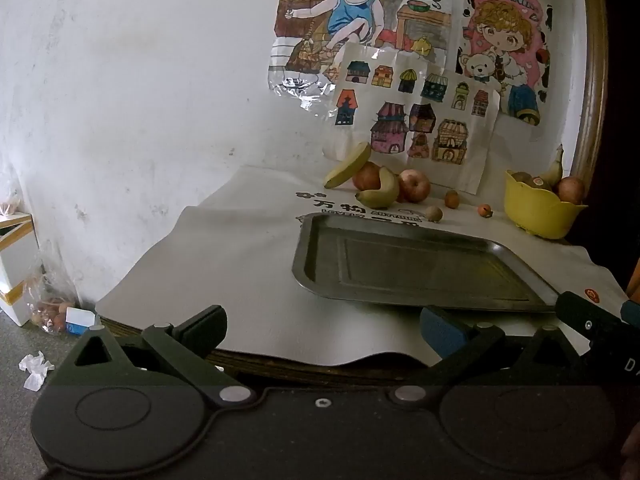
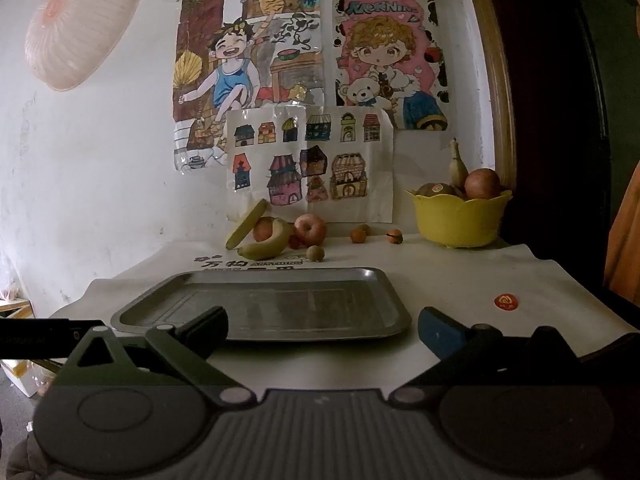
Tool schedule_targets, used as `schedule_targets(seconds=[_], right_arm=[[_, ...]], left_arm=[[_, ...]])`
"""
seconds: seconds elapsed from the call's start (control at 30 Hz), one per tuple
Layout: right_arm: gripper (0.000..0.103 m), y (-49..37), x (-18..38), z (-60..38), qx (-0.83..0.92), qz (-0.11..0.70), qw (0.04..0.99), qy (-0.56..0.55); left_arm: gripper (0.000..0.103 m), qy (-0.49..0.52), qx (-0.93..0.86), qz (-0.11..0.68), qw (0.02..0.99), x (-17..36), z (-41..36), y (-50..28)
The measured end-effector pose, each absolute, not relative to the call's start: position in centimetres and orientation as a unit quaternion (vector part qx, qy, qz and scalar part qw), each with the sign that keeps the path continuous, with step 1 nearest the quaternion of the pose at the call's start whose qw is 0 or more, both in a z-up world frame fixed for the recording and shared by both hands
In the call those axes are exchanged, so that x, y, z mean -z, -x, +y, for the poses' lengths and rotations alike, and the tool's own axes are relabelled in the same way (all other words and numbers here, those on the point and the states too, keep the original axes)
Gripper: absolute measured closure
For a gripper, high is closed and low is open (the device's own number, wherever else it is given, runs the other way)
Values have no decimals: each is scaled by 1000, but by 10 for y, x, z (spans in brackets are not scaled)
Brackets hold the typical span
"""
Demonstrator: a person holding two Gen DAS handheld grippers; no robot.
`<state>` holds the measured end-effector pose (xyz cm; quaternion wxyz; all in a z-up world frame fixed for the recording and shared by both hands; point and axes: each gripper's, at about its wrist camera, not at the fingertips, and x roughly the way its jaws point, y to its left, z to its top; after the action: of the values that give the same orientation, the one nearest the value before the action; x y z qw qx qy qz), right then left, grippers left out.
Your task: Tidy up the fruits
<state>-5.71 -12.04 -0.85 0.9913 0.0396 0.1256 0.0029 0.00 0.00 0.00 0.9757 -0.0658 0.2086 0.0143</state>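
A bare metal tray [image 2: 256, 304] lies on the white cloth; it also shows in the left wrist view [image 1: 420, 268]. Behind it by the wall lie two bananas [image 2: 266, 246], two apples [image 2: 311, 229] and several small fruits [image 2: 358, 235]. In the left wrist view the bananas [image 1: 378, 192] and apples [image 1: 414, 185] sit at the far middle. A yellow bowl [image 2: 460, 218] at the back right holds an apple, a banana and kiwis; it also shows in the left wrist view [image 1: 536, 208]. My left gripper [image 1: 322, 326] and right gripper [image 2: 322, 324] are open and empty at the table's front edge.
Drawings hang on the wall behind the fruit. A red sticker [image 2: 506, 301] lies on the cloth right of the tray. On the floor at left are a white box [image 1: 14, 268], a bag of fruit [image 1: 52, 314] and crumpled paper [image 1: 34, 368].
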Motion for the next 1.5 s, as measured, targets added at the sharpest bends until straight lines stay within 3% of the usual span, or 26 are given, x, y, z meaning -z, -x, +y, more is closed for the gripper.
schedule_targets(seconds=[1.5], right_arm=[[0,57,10,-118,-2,128,991,-39]], left_arm=[[1,65,-15,211,975,0,0,0]])
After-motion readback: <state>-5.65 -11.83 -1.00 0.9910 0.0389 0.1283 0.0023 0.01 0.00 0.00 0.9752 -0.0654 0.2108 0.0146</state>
